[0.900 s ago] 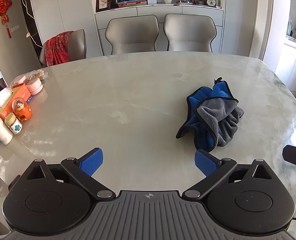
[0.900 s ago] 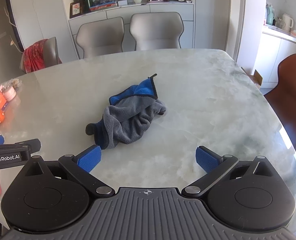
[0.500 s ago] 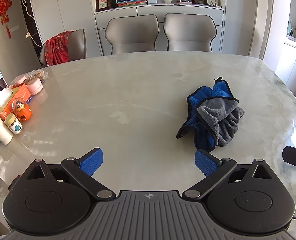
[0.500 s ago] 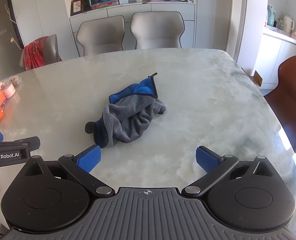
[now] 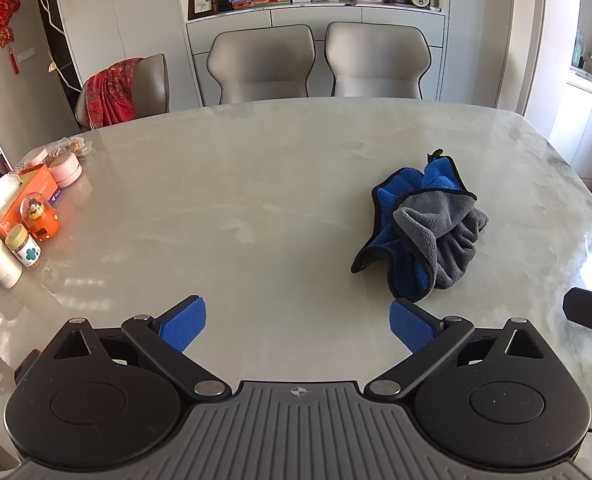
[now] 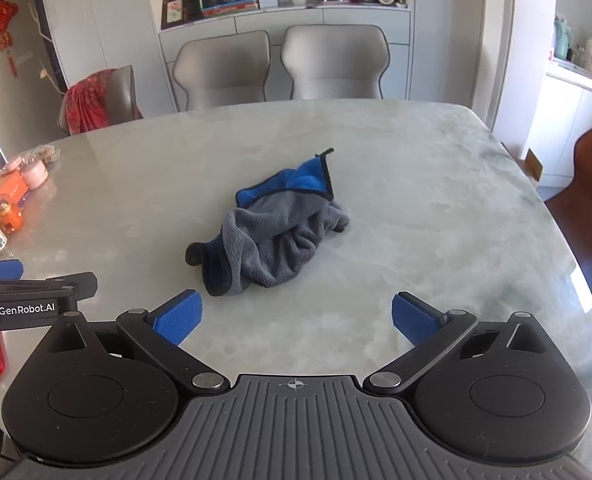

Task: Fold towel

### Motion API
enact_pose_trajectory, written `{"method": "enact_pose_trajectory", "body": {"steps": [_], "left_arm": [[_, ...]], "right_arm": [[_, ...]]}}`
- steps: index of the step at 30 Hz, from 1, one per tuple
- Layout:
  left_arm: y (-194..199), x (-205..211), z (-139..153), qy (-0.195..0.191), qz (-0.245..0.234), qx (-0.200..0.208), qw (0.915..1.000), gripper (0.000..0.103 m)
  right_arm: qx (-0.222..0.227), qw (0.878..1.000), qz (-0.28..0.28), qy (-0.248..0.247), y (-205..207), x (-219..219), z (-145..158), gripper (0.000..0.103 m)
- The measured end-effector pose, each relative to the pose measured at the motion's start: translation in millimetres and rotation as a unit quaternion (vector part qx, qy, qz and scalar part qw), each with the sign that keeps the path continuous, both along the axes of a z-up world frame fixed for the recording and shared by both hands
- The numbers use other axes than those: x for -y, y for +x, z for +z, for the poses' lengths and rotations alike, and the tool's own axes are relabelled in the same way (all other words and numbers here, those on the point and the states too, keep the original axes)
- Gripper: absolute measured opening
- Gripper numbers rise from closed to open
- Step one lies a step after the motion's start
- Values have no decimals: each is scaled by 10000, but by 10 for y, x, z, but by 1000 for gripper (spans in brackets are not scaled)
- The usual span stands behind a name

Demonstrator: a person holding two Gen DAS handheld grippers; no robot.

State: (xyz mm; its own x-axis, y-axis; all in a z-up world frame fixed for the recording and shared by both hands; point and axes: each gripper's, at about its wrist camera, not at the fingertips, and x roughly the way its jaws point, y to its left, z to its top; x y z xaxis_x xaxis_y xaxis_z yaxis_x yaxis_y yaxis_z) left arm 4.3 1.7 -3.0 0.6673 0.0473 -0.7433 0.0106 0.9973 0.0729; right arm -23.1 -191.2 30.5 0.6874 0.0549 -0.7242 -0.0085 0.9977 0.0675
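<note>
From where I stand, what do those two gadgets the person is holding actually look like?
Both look alike. The left gripper and the right gripper each have a ribbed grey body between two round black discs, with black linkage arms joined by silver pins. The fingers end in textured blue pads. Seen from the right one, the left carries white "GenRobot.AI" lettering. A thin dark cable trails at the lower edge.

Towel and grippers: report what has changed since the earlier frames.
Almost nothing. The right gripper has eased slightly nearer the towel. Nothing was gripped or released: the towel lies crumpled on the table, and the left gripper stays open over bare tabletop.
</note>
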Motion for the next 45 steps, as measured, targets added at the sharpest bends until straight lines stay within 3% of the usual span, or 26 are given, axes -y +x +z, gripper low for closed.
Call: {"method": "enact_pose_trajectory", "body": {"steps": [5, 17, 24, 30, 34, 37, 40, 42, 45], "left_arm": [[35, 12, -23, 0, -28, -36, 10000, 101], [125, -7, -79, 26, -179, -62, 9998, 101], [214, -89, -106, -220, -503, -14, 9985, 101], [375, -194, -153, -439, -572, -165, 9973, 101], [451, -229, -177, -536, -891, -49, 9946, 101], [477, -242, -207, -579, -1416, 173, 9881, 101], [541, -187, -237, -459, -1965, 198, 9792, 101], [596, -146, -256, -431, -2053, 166, 9776, 101], [710, -126, -328, -553, -2046, -39, 9773, 101]], "right_arm": [[-73, 9997, -30, -231, 75, -35, -21, 102], [-175, 9996, -43, -194, 209, 12, -15, 102], [381, 9972, 534, -350, 232, 4, 91, 102], [858, 9874, 1206, -567, 393, 82, 208, 102], [1289, 9782, 1550, -508, 585, 208, 225, 102], [1057, 9738, 1880, -716, 820, 245, 199, 102], [763, 9705, 2206, -597, 1094, 306, 144, 102], [543, 9649, 2506, -571, 1238, 316, 64, 102], [243, 9465, 2997, -1169, 1486, 211, -87, 102]]}}
